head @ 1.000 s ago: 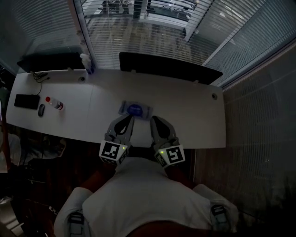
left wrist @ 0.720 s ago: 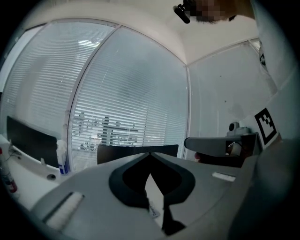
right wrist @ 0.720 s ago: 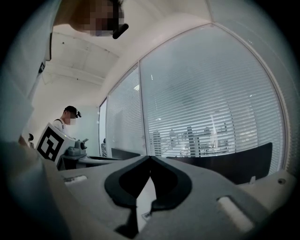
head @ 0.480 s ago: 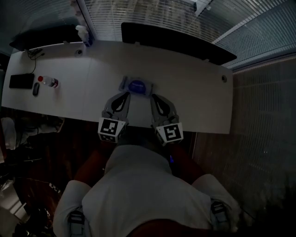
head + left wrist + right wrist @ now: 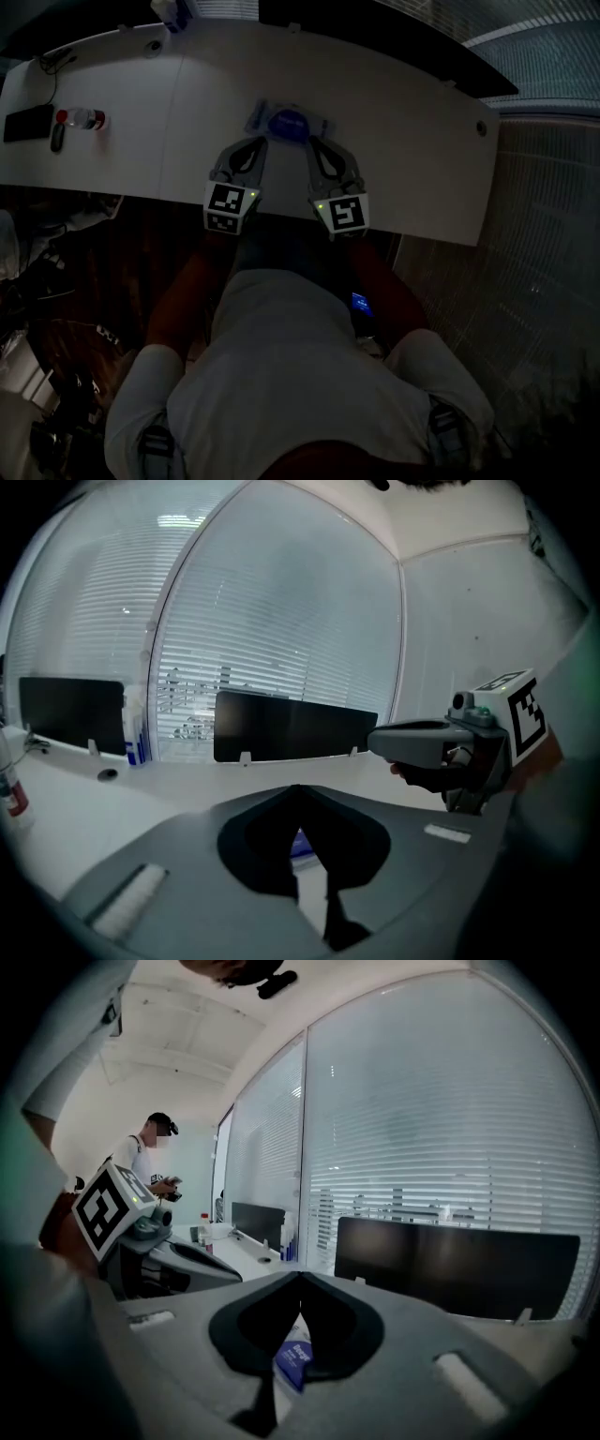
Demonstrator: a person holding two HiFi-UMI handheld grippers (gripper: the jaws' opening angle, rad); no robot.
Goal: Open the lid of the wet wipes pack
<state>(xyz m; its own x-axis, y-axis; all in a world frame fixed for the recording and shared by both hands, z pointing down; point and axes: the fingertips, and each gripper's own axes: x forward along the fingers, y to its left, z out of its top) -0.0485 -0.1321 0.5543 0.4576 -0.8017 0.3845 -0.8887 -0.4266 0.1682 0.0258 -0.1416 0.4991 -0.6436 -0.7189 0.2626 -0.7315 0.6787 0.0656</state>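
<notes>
The wet wipes pack (image 5: 289, 123) lies flat on the white desk (image 5: 422, 159), with a blue oval lid on top that looks shut. My left gripper (image 5: 259, 142) and right gripper (image 5: 315, 143) hover side by side just in front of the pack's near edge, both with jaws together and nothing between them. In the left gripper view, a sliver of the blue pack (image 5: 302, 842) shows below the closed tips (image 5: 298, 789). The pack (image 5: 294, 1359) also shows in the right gripper view under the closed tips (image 5: 300, 1277).
A water bottle (image 5: 80, 118), a mouse (image 5: 56, 137) and a black phone (image 5: 26, 122) lie at the desk's left end. Dark monitors (image 5: 292, 727) stand along the back edge by the blinds. A person (image 5: 148, 1162) stands far off.
Both grippers have sunk toward the desk and moved forward. Their tips now sit close to the pack's near edge. Their jaws stayed together.
</notes>
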